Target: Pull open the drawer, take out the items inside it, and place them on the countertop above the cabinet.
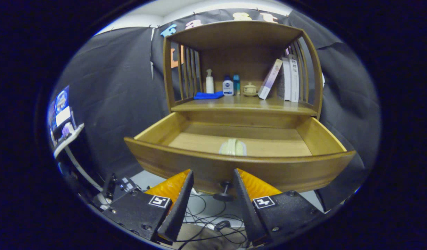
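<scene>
one pale green soft-looking roll [232, 147] lies in the open brown wooden drawer [234, 165], middle of the frame. it looks light and squashy; grab its middle. gripper [213, 189] fingers wide apart, holding nothing, around the small dark knob [224, 193].

My one camera rides on the gripper [213, 177] and looks forward along its jaws, which stand apart at six o'clock with nothing between them. It sits low and close, just below the front panel of the pulled-out drawer [241, 166], facing the cabinet head-on. From here I peer slightly up over the drawer's front edge toward the counter [244, 104] at twelve o'clock.
</scene>
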### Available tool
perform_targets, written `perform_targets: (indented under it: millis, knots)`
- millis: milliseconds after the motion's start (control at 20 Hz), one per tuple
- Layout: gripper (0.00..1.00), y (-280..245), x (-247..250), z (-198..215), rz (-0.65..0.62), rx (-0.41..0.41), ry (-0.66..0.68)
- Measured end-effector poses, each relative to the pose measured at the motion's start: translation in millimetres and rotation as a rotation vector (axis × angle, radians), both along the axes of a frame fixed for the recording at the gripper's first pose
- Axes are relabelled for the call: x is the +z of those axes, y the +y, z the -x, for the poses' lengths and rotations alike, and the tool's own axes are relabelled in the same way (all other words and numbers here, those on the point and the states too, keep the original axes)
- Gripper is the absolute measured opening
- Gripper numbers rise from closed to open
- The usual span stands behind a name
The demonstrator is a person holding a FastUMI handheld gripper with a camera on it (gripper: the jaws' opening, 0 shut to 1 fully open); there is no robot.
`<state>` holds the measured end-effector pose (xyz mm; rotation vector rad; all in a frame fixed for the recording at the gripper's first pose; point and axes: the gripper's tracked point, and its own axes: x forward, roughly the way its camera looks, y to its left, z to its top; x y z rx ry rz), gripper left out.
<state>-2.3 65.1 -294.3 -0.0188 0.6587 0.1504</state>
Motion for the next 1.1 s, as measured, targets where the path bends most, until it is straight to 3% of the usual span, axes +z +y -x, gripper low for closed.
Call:
perform_targets:
  millis: [200,350,750,900,950,1100]
  knots:
    - [0.76,-2,13,-32,-0.024,0.003,0.063]
    - [0.76,-10,-3,-57,-0.001,-0.003,0.184]
    - [0.7,-13,-43,-111,0.04,0.014,0.436]
    - [0.68,-18,-63,-118,0.047,-0.023,0.515]
    - [0.66,-17,-70,-118,0.038,-0.031,0.543]
    - [0.48,-24,-83,-117,0.054,-0.052,0.588]
